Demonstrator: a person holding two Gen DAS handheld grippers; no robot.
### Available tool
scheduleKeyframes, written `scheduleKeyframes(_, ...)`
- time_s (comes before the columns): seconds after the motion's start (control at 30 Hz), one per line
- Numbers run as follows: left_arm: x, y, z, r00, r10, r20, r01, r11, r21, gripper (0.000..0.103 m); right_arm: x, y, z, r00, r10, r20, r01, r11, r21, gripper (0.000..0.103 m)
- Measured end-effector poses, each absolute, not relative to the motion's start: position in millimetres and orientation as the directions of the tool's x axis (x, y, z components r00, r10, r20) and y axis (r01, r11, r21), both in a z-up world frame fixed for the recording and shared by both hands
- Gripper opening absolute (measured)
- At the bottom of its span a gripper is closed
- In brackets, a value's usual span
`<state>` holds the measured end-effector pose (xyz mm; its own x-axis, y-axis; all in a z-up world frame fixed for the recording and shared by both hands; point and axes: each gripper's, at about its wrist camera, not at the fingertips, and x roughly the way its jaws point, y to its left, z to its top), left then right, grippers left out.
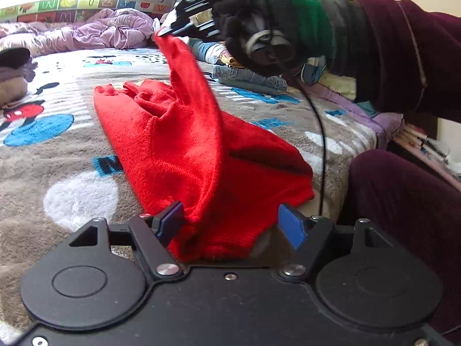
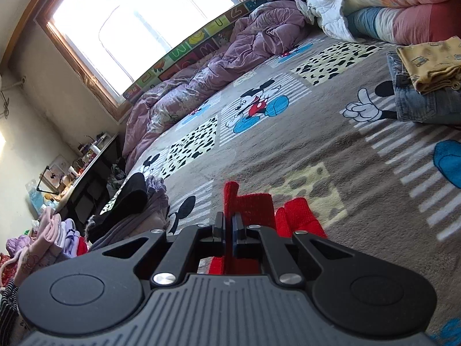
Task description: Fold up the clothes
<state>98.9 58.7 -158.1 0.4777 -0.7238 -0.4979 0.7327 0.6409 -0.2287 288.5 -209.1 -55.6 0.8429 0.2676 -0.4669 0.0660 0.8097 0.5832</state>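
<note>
A bedroom with a bright window (image 2: pixel 135 20) holds a bed covered by a grey cartoon-mouse blanket (image 1: pixel 43 155), a crumpled purple quilt (image 2: pixel 219 57) along its far edge. A red sweater (image 1: pixel 161 132) lies on the blanket – one corner lifted by the right gripper (image 1: pixel 161 32), jaws pinching the cloth. Folded jeans (image 2: pixel 420 106) sit nearby. The left gripper (image 1: pixel 230 222) rests at the sweater's near hem, jaws spread.
</note>
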Motion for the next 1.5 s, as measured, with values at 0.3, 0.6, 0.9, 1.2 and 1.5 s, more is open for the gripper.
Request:
scheduleKeyframes(0.3,105,70,-158,0.434,-0.762,-0.480,0.724,0.612,-0.317,0.073,323,-172,-68,0.812,0.233,-0.534,0.087,0.858,0.506,0.007)
scheduleKeyframes(0.6,111,78,-158,0.392,-0.791,-0.470,0.732,0.578,-0.361,0.073,348,-142,-85,0.778,0.222,-0.587,0.075,0.896,0.437,0.007)
scheduleKeyframes(0.9,119,85,-158,0.363,-0.810,-0.461,0.727,0.556,-0.404,0.073,368,-125,-101,0.747,0.182,-0.639,0.079,0.931,0.358,0.007)
scheduleKeyframes(1.2,127,91,-159,0.332,-0.831,-0.447,0.709,0.532,-0.463,0.073,384,-117,-110,0.737,0.143,-0.661,0.082,0.951,0.298,0.011)
scheduleKeyframes(1.5,125,96,-151,0.331,-0.823,-0.462,0.721,0.536,-0.439,0.073,369,-142,-68,0.803,0.212,-0.557,0.004,0.933,0.361,0.027)
